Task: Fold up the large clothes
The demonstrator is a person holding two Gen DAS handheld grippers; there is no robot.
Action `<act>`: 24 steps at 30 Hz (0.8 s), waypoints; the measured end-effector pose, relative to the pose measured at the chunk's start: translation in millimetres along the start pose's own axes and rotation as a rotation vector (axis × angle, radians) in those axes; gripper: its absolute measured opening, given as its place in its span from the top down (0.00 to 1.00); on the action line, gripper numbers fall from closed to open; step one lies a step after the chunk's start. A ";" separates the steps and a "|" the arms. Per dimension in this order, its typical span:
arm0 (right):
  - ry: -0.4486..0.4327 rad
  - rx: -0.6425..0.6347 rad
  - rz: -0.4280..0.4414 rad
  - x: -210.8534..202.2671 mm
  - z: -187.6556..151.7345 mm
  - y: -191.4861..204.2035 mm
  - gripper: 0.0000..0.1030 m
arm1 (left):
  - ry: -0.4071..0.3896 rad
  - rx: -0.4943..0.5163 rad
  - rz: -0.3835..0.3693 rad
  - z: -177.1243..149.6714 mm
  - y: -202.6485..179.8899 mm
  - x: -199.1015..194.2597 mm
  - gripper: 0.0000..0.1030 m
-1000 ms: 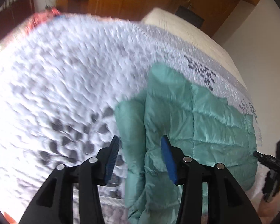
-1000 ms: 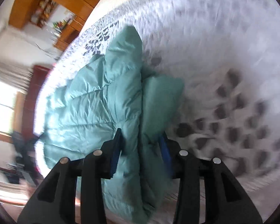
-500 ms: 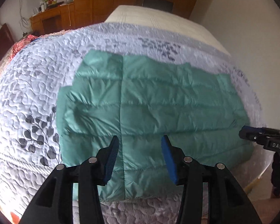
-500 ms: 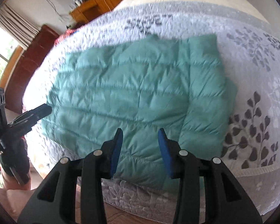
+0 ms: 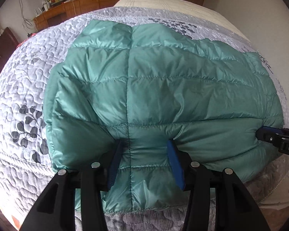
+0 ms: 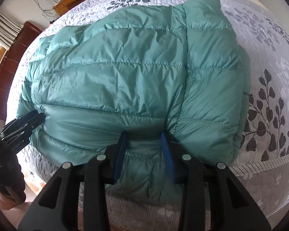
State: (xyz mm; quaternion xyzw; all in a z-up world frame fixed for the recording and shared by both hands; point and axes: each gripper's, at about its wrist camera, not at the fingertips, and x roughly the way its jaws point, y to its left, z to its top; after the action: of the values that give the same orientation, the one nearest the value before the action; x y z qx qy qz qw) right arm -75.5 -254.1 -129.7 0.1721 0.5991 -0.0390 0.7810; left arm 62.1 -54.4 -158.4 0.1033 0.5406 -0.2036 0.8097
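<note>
On the bed (image 5: 25,61), the green puffer jacket (image 5: 163,88) now lies spread along the near edge rather than bunched, so I bite its hem with my left gripper (image 5: 145,163) and closing right gripper (image 6: 144,157).

Wide bed (image 5: 183,2) under a pale grey quilted bedspread (image 5: 19,80) printed with dark leaf sprigs. Bare cream mattress showing at the far end. Directly on the bedspread, near the front edge: a teal quilted puffer jacket (image 5: 163,80), spread flat, hem overhanging the edge slightly.
</note>
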 end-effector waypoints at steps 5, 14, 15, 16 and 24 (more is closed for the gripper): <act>-0.004 0.041 0.064 -15.8 0.8 -11.1 0.65 | 0.019 -0.030 -0.009 7.3 5.2 -14.9 0.53; -0.118 0.110 0.029 -76.2 22.5 -57.0 0.62 | -0.044 -0.134 0.050 32.6 76.9 -60.7 0.38; -0.128 0.112 -0.001 -78.8 26.7 -62.4 0.62 | -0.033 -0.152 0.065 34.5 85.9 -57.4 0.38; -0.130 0.114 -0.017 -79.1 28.9 -67.3 0.62 | -0.025 -0.165 0.067 36.6 91.8 -54.5 0.37; -0.090 0.140 -0.038 -57.3 44.8 -83.4 0.64 | 0.030 -0.236 -0.074 40.1 120.5 -24.8 0.29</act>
State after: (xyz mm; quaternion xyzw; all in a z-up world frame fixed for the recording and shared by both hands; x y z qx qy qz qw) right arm -72.5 -354.8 -83.8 0.2131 0.5624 -0.1033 0.7922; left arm 140.5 43.4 -126.2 -0.0097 0.5763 -0.1666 0.8000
